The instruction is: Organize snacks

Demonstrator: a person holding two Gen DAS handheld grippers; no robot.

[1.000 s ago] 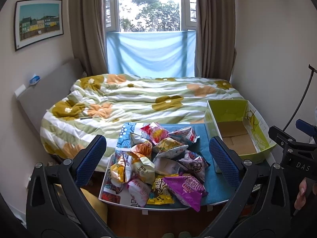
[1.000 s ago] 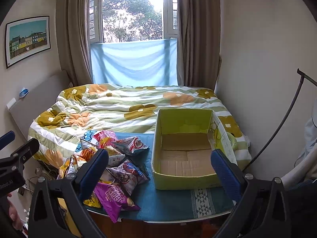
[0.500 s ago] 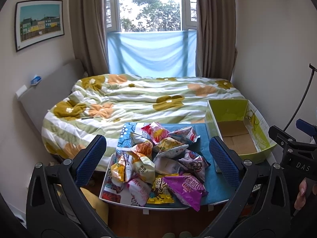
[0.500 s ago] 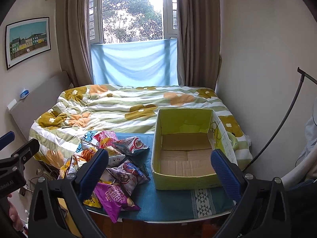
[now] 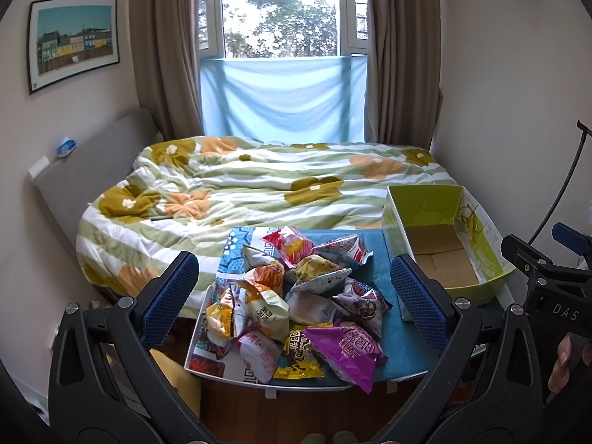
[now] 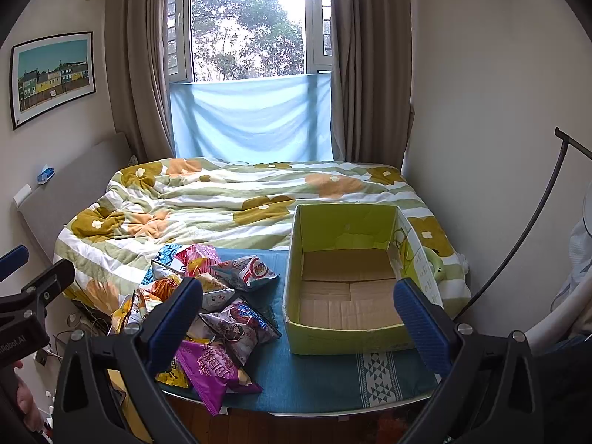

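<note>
A pile of several snack bags (image 5: 296,303) lies on the left half of a small table with a blue cloth (image 5: 399,351); a purple bag (image 5: 344,347) sits at the pile's front. The pile also shows in the right wrist view (image 6: 218,310). A green cardboard box (image 6: 347,277), open and empty, stands on the table's right half; it shows in the left wrist view too (image 5: 444,244). My left gripper (image 5: 294,299) is open, held above and in front of the pile. My right gripper (image 6: 298,318) is open and empty, in front of the box.
A bed with a green and white flowered quilt (image 5: 259,188) lies right behind the table. A window with brown curtains (image 6: 251,37) is at the back. Walls stand close on both sides. A dark curved stand (image 6: 518,236) leans at the right.
</note>
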